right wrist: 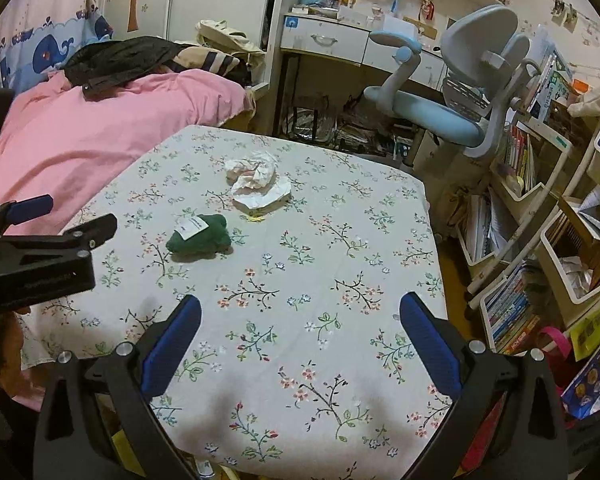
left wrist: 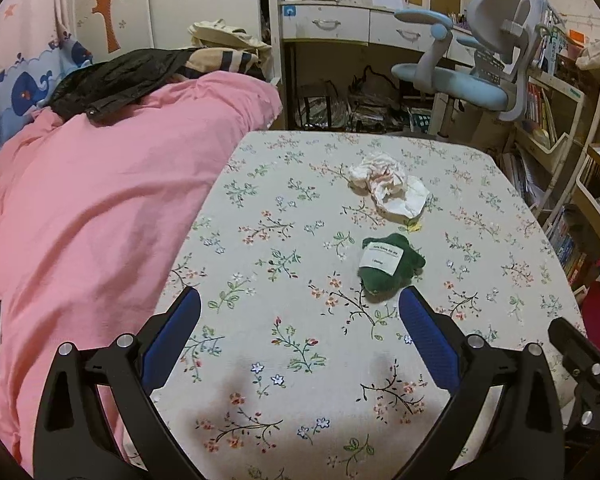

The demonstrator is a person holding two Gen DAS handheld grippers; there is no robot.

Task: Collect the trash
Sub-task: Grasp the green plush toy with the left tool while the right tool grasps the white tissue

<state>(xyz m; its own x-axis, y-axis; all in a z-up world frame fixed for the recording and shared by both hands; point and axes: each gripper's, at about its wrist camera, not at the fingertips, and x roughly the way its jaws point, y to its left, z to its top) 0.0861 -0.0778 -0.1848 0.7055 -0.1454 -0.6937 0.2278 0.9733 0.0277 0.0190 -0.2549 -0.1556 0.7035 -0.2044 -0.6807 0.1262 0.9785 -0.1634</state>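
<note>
Crumpled white paper [left wrist: 388, 184] lies toward the far side of a table with a floral cloth [left wrist: 300, 360]; it also shows in the right wrist view [right wrist: 258, 182]. A small yellow scrap [left wrist: 416, 226] lies just in front of it. A rolled green cloth with a white label [left wrist: 388, 266] lies nearer, also in the right wrist view [right wrist: 200, 236]. My left gripper [left wrist: 300, 308] is open and empty, hovering over the near table, the green cloth just beyond its right finger. My right gripper [right wrist: 300, 312] is open and empty over the near table. The left gripper [right wrist: 40, 232] shows at the left edge there.
A bed with a pink duvet [left wrist: 100, 208] borders the table's left side, a black jacket [left wrist: 116, 80] on it. A blue desk chair [right wrist: 452, 108] and desk stand behind the table. Shelves with books [right wrist: 520, 280] stand to the right.
</note>
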